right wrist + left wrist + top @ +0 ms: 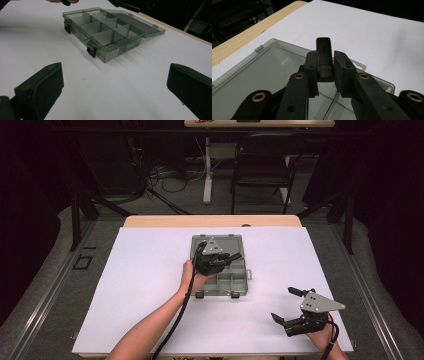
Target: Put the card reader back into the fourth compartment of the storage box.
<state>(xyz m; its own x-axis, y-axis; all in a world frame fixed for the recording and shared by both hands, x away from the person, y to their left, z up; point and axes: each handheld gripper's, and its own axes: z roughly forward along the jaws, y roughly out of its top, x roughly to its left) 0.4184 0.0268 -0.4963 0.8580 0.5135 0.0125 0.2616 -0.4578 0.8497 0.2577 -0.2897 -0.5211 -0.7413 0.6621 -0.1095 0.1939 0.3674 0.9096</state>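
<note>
High view: one smoky grey clear plastic compartment box (220,270), lid open, sits mid white tabletop (145,285). Left tongs (227,257) hover over it; right tongs (285,307) are near the front right edge, well apart from the box. Dark room, one black chair (262,167) and floor cables behind.

Left gripper view: tongs clamp one small black rectangular block (323,57) above the box lid.

Right gripper view: tongs spread wide, nothing between; six compartments counted.
</note>
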